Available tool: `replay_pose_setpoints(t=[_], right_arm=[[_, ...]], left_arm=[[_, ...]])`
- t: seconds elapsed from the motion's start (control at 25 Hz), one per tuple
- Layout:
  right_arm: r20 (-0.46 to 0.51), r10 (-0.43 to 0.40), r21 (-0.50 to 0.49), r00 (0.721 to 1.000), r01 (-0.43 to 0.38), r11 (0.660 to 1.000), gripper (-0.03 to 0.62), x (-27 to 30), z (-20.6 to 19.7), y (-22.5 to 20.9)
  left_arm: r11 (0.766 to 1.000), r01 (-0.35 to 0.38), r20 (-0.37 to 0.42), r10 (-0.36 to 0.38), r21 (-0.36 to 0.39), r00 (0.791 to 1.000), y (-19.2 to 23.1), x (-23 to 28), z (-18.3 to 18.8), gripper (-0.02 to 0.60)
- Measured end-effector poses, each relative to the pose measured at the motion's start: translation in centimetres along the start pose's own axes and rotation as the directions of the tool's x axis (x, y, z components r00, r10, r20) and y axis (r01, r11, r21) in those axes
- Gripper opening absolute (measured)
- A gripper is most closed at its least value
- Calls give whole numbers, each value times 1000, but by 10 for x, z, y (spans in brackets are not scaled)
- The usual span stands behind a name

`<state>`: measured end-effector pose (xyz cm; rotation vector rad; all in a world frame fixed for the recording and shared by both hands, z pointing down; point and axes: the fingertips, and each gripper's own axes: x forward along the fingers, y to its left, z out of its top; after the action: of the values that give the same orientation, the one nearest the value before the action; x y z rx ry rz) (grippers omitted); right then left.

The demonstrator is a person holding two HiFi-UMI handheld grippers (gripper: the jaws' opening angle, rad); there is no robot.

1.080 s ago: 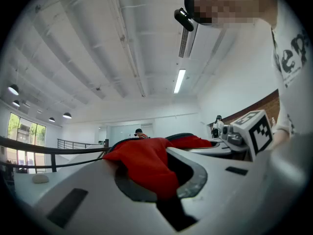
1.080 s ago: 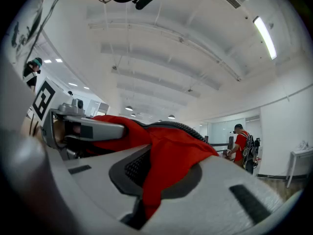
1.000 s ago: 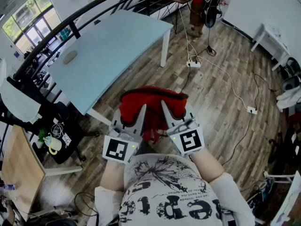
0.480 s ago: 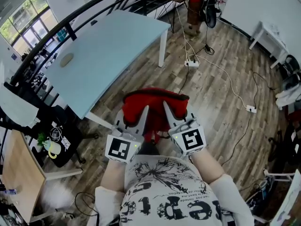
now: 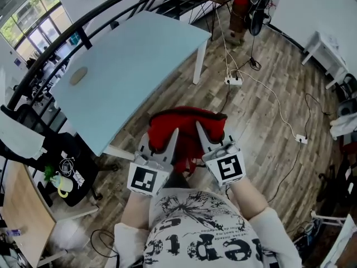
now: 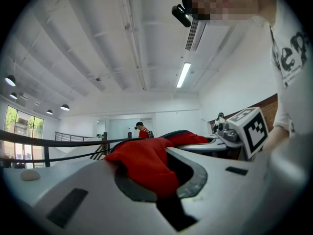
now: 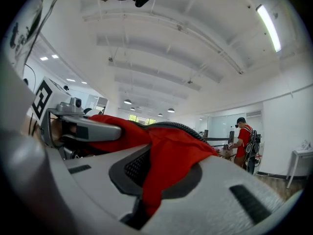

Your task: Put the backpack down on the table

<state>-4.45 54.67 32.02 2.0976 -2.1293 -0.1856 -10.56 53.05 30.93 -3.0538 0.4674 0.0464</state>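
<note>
While my left gripper [image 5: 162,141] and right gripper [image 5: 207,137] each pinch the red backpack [image 5: 187,121], it seems soft, floppy, probably light; its upper fabric suits holding.

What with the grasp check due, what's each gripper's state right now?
Left gripper: shut on the red backpack.
Right gripper: shut on the same backpack.
</note>
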Motion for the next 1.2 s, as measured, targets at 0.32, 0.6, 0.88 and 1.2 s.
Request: replay_pose_setpoints(t=[0.32, 0.6, 0.88, 1.2], right_arm=[[7, 12, -10, 1000, -12, 1000, 20, 160, 5, -55], [47, 38, -12, 998, -38, 999, 20, 308, 22, -94], [59, 102, 1, 993, -103, 995, 20, 416, 26, -106], [64, 257, -15, 964, -256, 966, 20, 507, 18, -98]], left_arm=[[999, -40, 12, 40, 8, 999, 139, 96, 2, 31], [996, -83, 24, 82, 35, 996, 270, 170, 13, 31], [986, -160, 13, 160, 40, 987, 366, 209, 12, 31], [952, -302, -12, 303, 38, 953, 445, 226, -2, 31]])
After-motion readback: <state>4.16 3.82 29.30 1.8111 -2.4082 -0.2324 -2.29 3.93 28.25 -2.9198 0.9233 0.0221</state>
